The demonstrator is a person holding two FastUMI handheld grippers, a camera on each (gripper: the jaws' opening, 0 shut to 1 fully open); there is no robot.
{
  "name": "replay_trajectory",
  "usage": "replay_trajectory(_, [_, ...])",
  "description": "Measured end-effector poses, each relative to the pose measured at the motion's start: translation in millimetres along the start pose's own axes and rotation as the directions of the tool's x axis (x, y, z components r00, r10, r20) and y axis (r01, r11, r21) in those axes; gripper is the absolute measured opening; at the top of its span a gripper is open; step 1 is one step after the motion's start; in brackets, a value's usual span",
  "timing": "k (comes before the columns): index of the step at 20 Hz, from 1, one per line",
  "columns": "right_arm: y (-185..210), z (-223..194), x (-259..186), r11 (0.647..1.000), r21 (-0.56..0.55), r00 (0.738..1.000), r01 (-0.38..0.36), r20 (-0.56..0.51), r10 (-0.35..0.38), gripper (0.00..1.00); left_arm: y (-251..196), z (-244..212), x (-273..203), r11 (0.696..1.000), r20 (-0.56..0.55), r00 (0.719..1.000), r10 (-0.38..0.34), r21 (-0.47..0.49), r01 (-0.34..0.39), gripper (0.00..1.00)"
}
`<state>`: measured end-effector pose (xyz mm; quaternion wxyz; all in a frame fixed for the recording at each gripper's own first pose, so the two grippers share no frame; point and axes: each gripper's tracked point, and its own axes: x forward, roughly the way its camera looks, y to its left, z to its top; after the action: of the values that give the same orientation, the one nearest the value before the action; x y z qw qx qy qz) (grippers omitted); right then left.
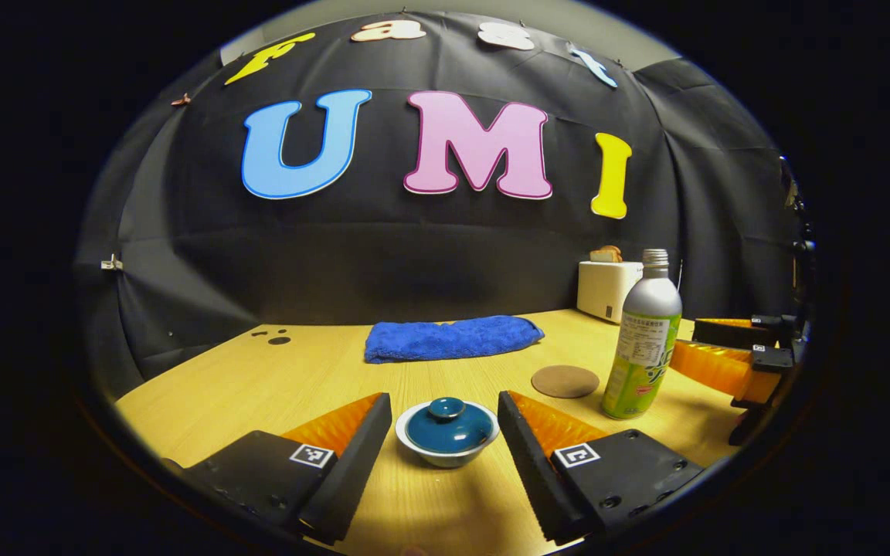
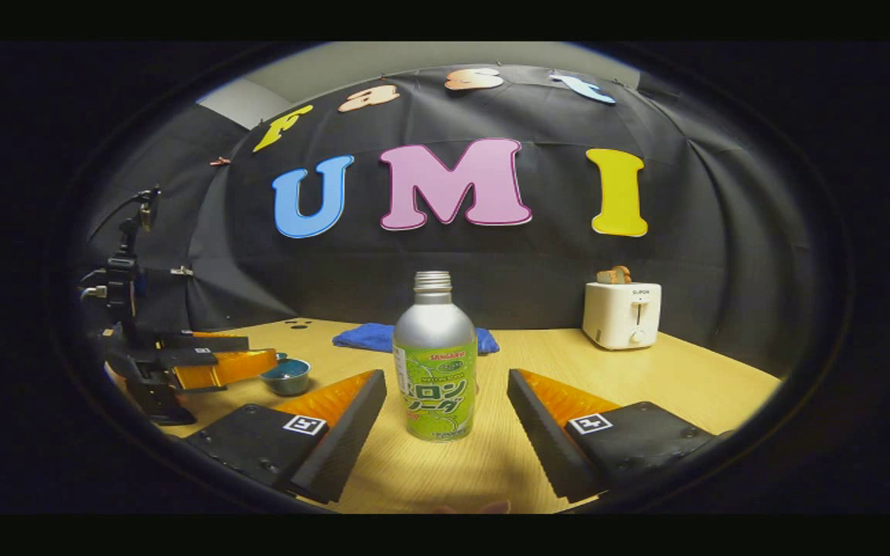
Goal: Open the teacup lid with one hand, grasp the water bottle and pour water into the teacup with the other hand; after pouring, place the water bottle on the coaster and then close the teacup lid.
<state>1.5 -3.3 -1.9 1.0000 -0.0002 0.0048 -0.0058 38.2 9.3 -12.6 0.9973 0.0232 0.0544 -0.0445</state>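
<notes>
Teal lid (image 1: 445, 424) still sits on the cup (image 1: 446, 454); nothing poured. Both grippers (image 1: 445, 432) (image 2: 445, 409) gape wide, one around the cup, one around the bottle (image 2: 435, 363).

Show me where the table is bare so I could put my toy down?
Bare wood lies between the blue towel and the teacup, and left of both. Another patch lies in front of the toaster. It is crowded around the bottle and coaster.

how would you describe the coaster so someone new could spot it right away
Start at the wooden table and find the tall water bottle on its right side. The coaster lies flat just left of the bottle's base, nearer than the blue towel. It is a thin, plain brown disc with nothing on it.
</notes>
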Motion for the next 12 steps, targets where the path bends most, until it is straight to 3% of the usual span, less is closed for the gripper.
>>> replay_trajectory(8, [0, 0, 0, 1.0, 0.0, 1.0, 0.0, 0.001, 0.0, 0.98, -7, -6, 18, 0.997, -0.051, 0.998, -0.028, 0.069, 0.031, 0.74])
replay_trajectory(12, [0, 0, 0, 1.0, 0.0, 1.0, 0.0, 0.001, 0.0, 0.98, -9, -8, 24, 0.996, -0.074, 0.997, -0.02, 0.087, 0.027, 0.6])
